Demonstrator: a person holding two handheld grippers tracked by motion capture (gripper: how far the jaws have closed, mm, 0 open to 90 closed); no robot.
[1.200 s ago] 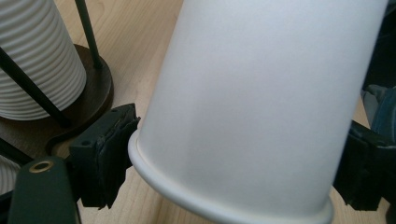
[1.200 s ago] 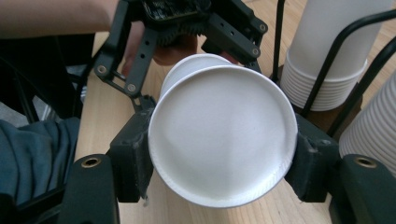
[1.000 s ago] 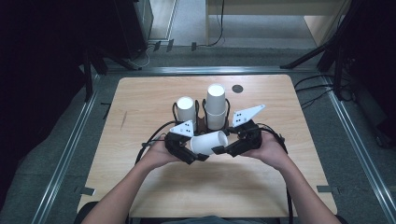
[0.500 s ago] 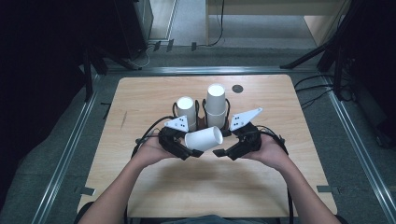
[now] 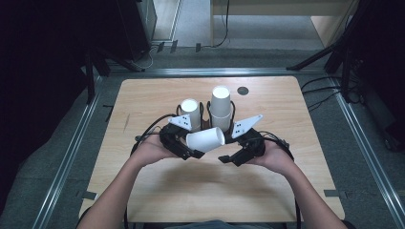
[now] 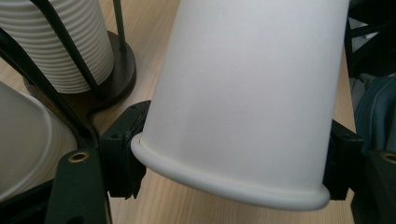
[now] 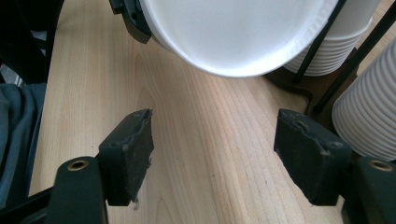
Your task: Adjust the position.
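A white paper cup (image 5: 205,140) lies on its side just above the table, and my left gripper (image 5: 188,151) is shut on it. In the left gripper view the cup (image 6: 243,93) sits clamped between both black jaws just above its rolled rim. My right gripper (image 5: 229,158) stands open just right of the cup, a little nearer the person. In the right gripper view its pads (image 7: 130,149) are wide apart with bare wood between them. The cup's round end (image 7: 238,32) hangs ahead of them, apart from both.
Two stacks of white cups (image 5: 190,112) (image 5: 220,107) stand in a black wire holder (image 5: 206,110) just behind the grippers. The ribbed stacks (image 6: 65,42) (image 7: 369,116) are close to the jaws. A dark round hole (image 5: 243,90) marks the table's far side.
The right gripper has drawn back a little from the cup towards the person. The left gripper with the cup has shifted slightly left and away.
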